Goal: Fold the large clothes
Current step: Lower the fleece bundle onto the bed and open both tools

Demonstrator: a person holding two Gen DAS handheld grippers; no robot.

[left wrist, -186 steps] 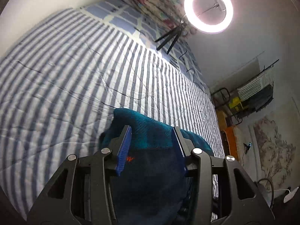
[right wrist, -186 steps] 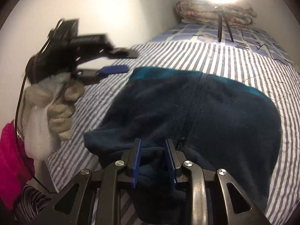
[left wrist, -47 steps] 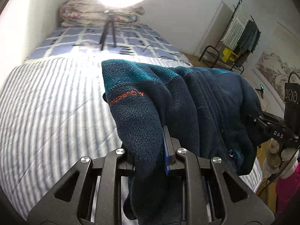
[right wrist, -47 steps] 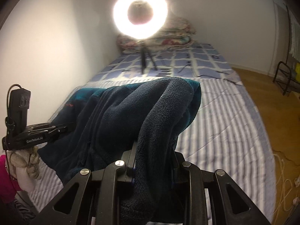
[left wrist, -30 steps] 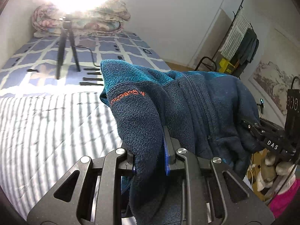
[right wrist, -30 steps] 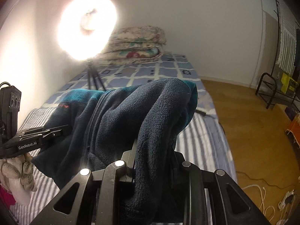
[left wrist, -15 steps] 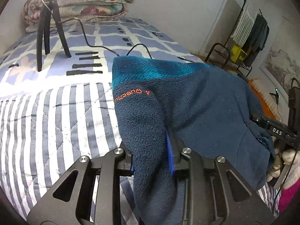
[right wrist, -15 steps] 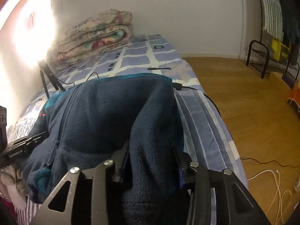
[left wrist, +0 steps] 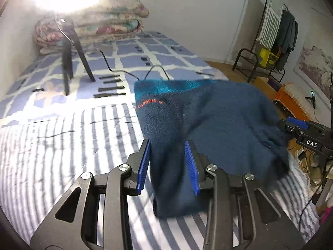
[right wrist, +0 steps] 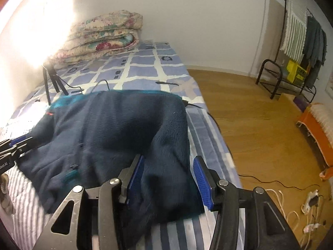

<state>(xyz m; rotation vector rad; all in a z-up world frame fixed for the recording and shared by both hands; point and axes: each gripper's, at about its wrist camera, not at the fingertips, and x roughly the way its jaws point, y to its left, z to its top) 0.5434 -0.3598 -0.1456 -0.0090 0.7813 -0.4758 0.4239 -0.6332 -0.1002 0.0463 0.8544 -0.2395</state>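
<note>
A dark navy fleece jacket (left wrist: 218, 125) with a teal collar band and small orange lettering lies spread across the striped bed (left wrist: 52, 145). It also shows in the right wrist view (right wrist: 116, 129). My left gripper (left wrist: 167, 160) is open, its blue pads standing either side of a fold of the fleece. My right gripper (right wrist: 166, 173) is open too, with the near edge of the jacket lying between its pads. The right gripper shows at the right edge of the left wrist view (left wrist: 301, 131).
A ring light on a black tripod (left wrist: 70, 56) stands on the bed behind the jacket, with its cable (left wrist: 116, 66) trailing. Folded floral quilts (right wrist: 100, 35) lie at the headboard end. Wooden floor (right wrist: 249, 112), a clothes rack (right wrist: 297, 41) and loose cords (right wrist: 301, 206) lie right.
Both grippers carried the jacket up and over toward the far end of the bed, lowered it flat, then opened and let it go.
</note>
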